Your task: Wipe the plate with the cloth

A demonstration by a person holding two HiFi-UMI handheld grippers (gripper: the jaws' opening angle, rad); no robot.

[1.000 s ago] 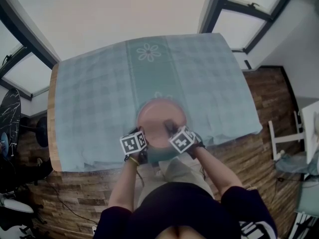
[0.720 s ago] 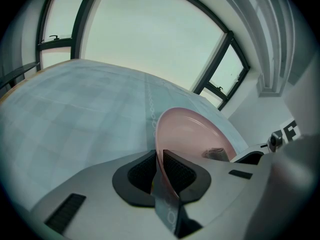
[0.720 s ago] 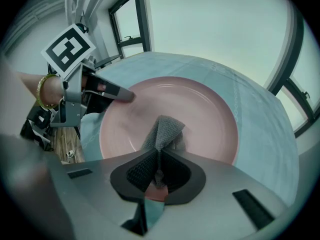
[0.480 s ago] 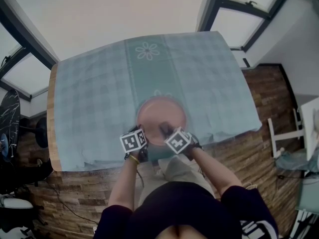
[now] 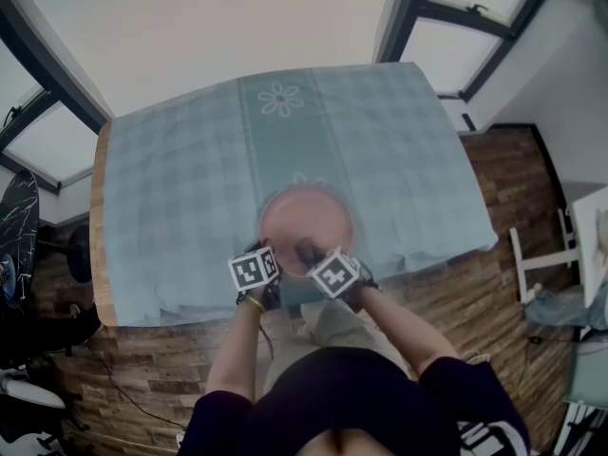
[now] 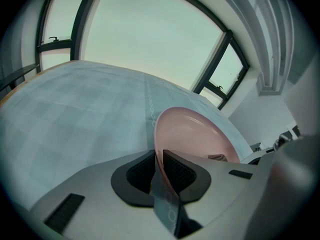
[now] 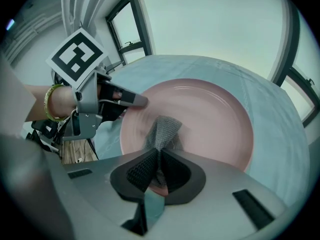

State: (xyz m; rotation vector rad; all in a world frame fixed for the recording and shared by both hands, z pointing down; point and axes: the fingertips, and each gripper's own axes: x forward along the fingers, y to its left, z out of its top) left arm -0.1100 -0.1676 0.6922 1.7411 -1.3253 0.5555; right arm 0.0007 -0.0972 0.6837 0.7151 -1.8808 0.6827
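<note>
A pink plate [image 5: 306, 218] sits on the tablecloth near the table's front edge. My left gripper [image 5: 270, 260] is shut on the plate's near-left rim; in the left gripper view the rim [image 6: 159, 149] runs between the pads and the plate [image 6: 197, 134] stands tilted. My right gripper [image 5: 309, 255] is shut on a dark grey mesh cloth [image 7: 162, 129], which presses on the plate's [image 7: 210, 119] near-left inner face. The left gripper [image 7: 131, 99] shows in the right gripper view, clamped on the rim just left of the cloth.
A pale teal checked tablecloth [image 5: 190, 179] with a flower stripe covers the table. The table's wooden left edge [image 5: 98, 236] shows. Wooden floor lies around it, with a white chair [image 5: 541, 264] to the right and dark equipment [image 5: 19, 255] to the left.
My right gripper has slid the cloth leftwards across the near part of the plate, closer to the left gripper. The left gripper and the plate have stayed put.
</note>
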